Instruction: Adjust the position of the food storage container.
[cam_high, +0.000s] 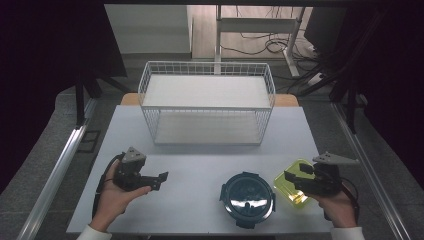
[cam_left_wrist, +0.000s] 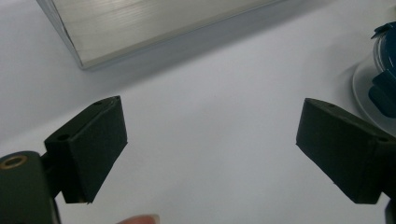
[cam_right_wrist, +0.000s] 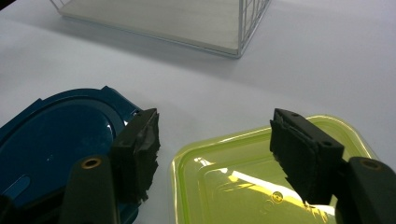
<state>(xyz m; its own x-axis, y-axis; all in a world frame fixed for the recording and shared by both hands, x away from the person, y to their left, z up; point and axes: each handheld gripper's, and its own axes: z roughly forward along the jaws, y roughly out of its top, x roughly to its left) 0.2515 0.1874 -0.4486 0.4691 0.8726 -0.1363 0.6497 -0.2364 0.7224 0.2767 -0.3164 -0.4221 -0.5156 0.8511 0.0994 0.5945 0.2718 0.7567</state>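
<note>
Containers: one yellow-green square box (cam_high: 295, 184), one blue round box (cam_high: 247, 199); no legible writing. Right gripper (cam_high: 292, 176) jaws spread above the square; left gripper (cam_high: 161, 180) spread, holding nothing.

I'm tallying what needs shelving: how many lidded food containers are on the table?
2. The round dark blue container sits at the near edge, right of centre. The square yellow-green container lies just to its right, under the right claw. Nothing seems hidden.
</note>
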